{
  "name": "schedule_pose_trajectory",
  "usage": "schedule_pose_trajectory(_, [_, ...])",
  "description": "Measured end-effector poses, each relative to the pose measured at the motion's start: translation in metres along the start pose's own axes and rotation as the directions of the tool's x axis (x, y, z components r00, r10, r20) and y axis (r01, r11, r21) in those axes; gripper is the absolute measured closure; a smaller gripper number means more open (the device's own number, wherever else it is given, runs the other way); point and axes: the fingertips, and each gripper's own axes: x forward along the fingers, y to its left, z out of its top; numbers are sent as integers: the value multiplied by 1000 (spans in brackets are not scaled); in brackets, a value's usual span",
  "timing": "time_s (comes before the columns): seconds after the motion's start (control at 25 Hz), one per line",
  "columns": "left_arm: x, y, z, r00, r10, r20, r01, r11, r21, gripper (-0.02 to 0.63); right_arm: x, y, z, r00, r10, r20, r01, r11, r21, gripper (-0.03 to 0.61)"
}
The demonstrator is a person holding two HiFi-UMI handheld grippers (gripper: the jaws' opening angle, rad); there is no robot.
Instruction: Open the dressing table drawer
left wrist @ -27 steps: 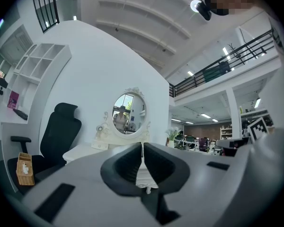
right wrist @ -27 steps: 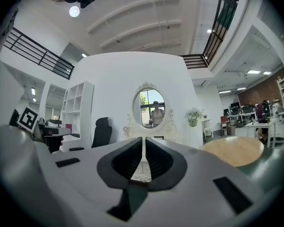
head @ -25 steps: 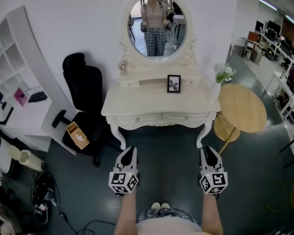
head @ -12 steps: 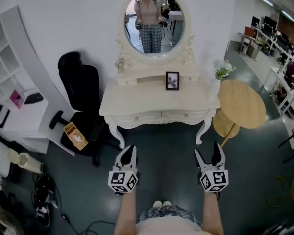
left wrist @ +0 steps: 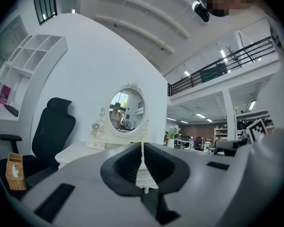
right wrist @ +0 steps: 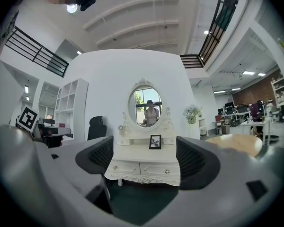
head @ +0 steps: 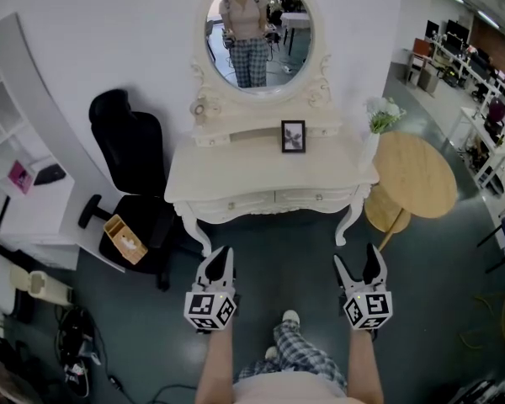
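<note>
The dressing table (head: pixel 261 175) stands against the far wall. It is white, with an oval mirror (head: pixel 259 32) above it and a small picture frame (head: pixel 293 135) at the back of its top. Its two drawers (head: pixel 311 197) sit side by side under the front edge, and both are shut flush.

Both grippers are held level on the near side of the table, well apart from it, above the dark floor (head: pixel 278 251). The left gripper (head: pixel 222 253) is clenched, its jaws pressed together with nothing in them. The right gripper (head: pixel 355 257) is released. Its jaws have just been opening and stand wide apart with only air between them, and the drawers show far beyond the gap.

A black chair (head: pixel 130 154) stands left of the dressing table, with a small wooden box (head: pixel 124 238) on its seat. A round wooden table (head: pixel 417 183) is to the right, and a vase of flowers (head: pixel 380 120) stands by the dressing table's right end.
</note>
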Motion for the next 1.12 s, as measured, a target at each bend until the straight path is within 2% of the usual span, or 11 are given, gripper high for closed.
schedule_pose_trajectory(0.28, [47,24,-5,1000,1,-9,-2,1000,-12,576,55,-17,-2,1000,-16,11,16,1000,9,169])
schedule_pose_trajectory(0.48, [101,51,-4,1000,25,7,-25,1000,-2,576,116,-31,-5,1000,-3,24,4,1000,-14,174])
schedule_pose_trajectory(0.68, [188,78,-2,999,29,21,-29,1000,2,576,204,-58,-5,1000,8,27,-7,999,-44,186])
schedule_pose_trajectory(0.96, [329,120,26,999,46,29,-46,999,2,576,354,-98,18,999,52,-10,-53,996,-69,186])
schedule_pose_trajectory(1.12, [383,136,39,998,56,24,-56,998,32,575,419,-119,28,998,58,-22,-60,995,-84,197])
